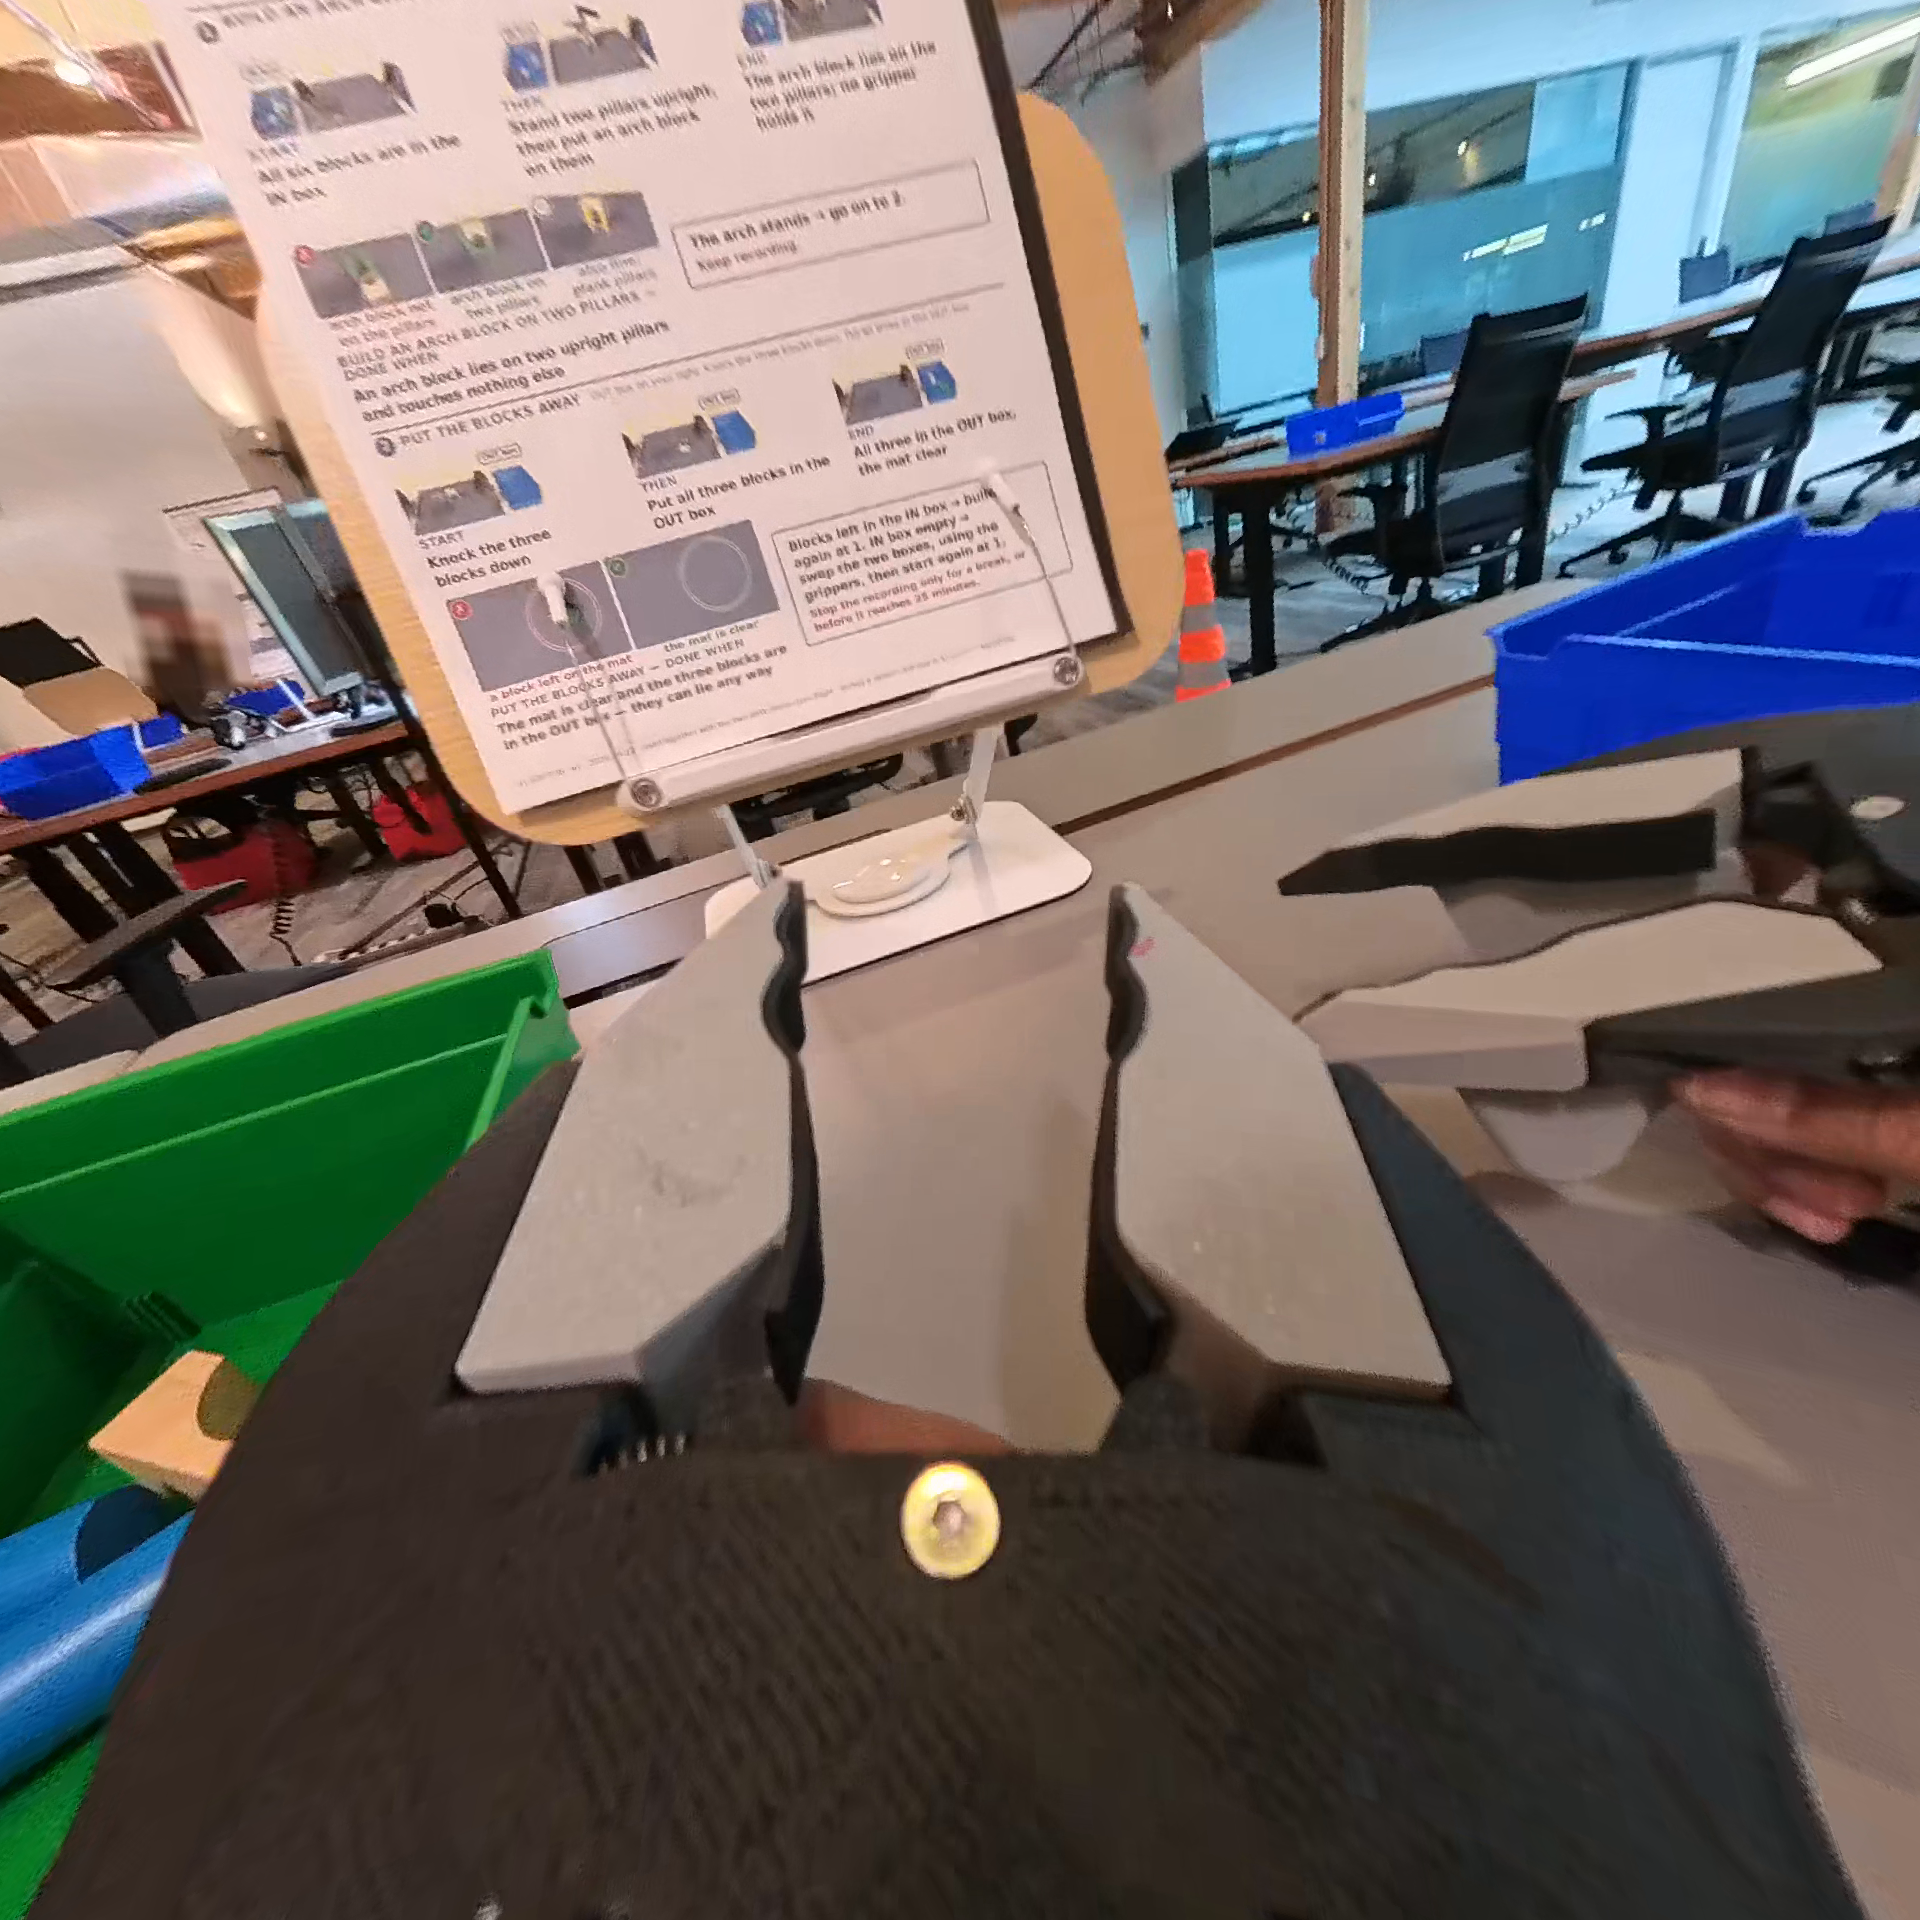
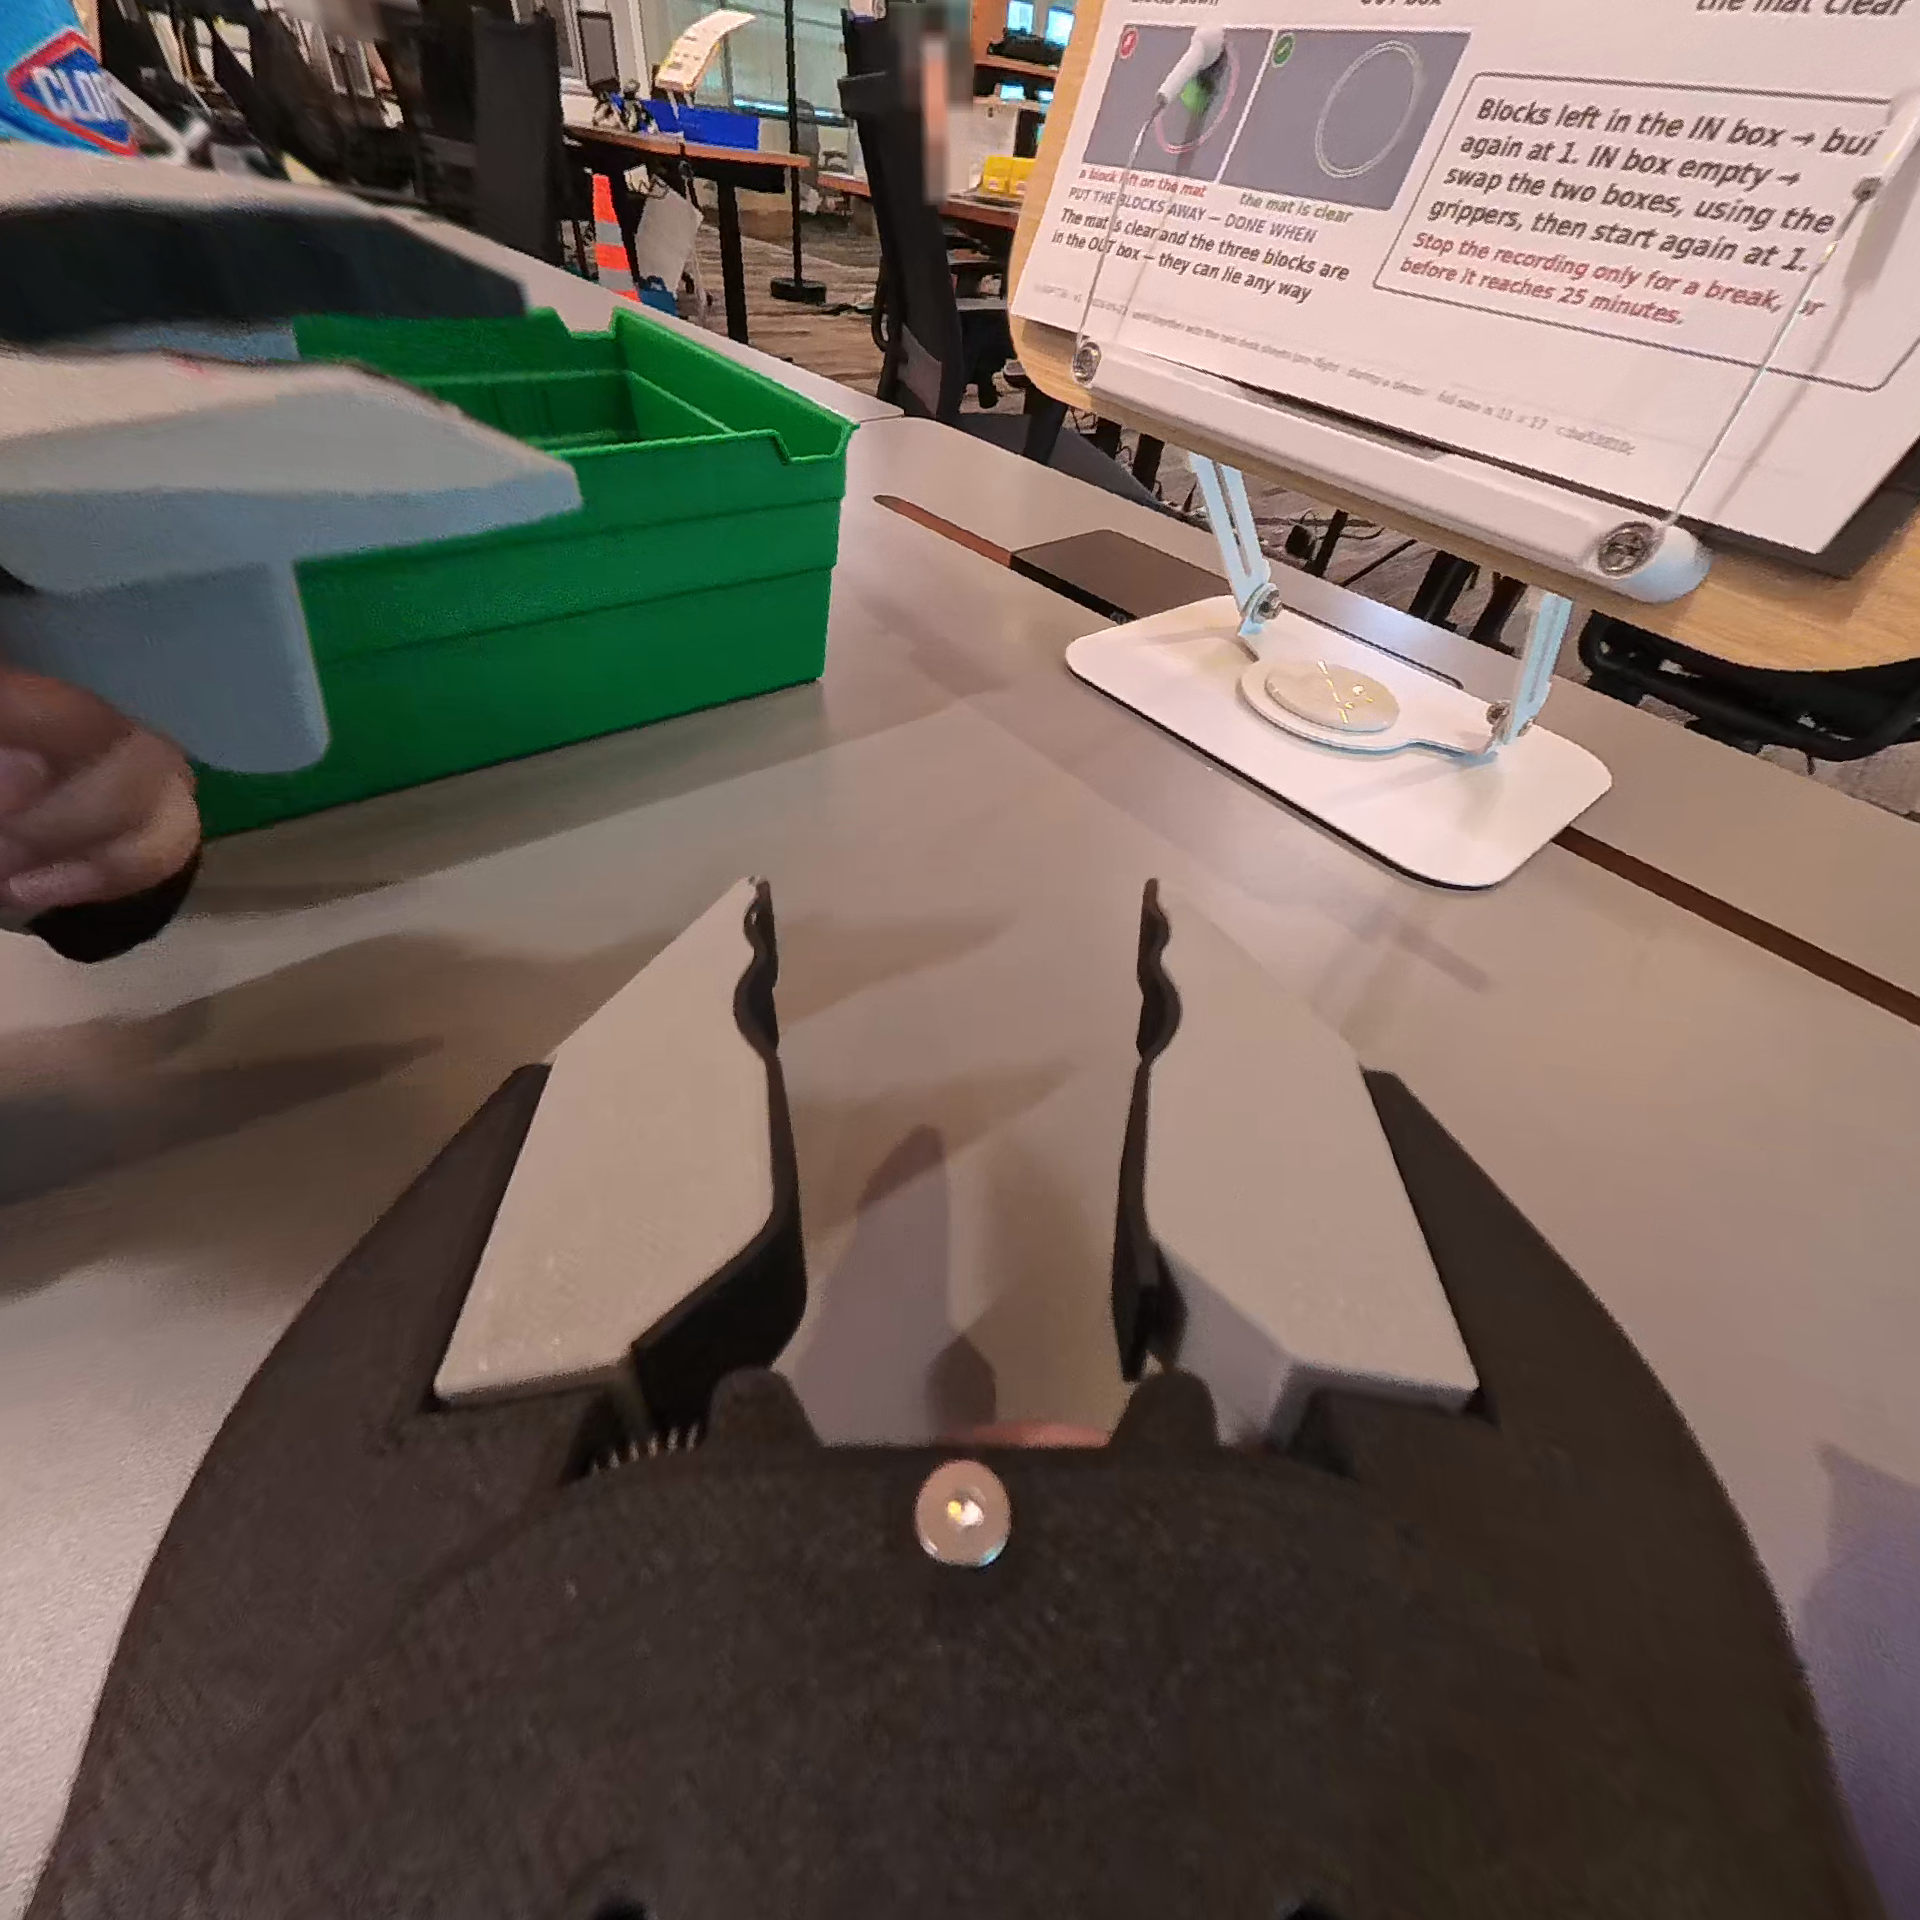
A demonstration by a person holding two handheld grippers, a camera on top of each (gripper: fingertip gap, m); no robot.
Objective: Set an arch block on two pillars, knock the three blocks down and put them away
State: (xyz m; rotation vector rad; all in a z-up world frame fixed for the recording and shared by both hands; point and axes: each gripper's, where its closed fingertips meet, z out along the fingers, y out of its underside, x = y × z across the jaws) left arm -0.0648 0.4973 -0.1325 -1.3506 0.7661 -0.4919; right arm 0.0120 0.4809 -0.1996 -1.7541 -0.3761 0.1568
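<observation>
My left gripper [image 1: 951, 914] is open and empty, held above the grey table beside the green box [image 1: 260, 1132]. In that box I see a plain wooden block [image 1: 166, 1423] and a blue block [image 1: 73, 1621] at the lower left, partly hidden by the gripper body. My right gripper [image 2: 951, 904] is open and empty above the bare grey table [image 2: 935, 790]. It also shows in the left wrist view [image 1: 1299, 951] at the right, open, with a hand [image 1: 1808, 1153] on it. The left gripper shows in the right wrist view [image 2: 540, 405] at the upper left, in front of the green box [image 2: 623, 561].
A blue box [image 1: 1704, 665] stands at the right of the table. An instruction sheet on a white stand [image 1: 935, 883] stands at the table's far edge, also in the right wrist view [image 2: 1340, 717]. Office desks and chairs lie beyond. The plain wooden block [image 1: 166, 1423] is about 25 cm from my left fingertips and 30 cm from my right.
</observation>
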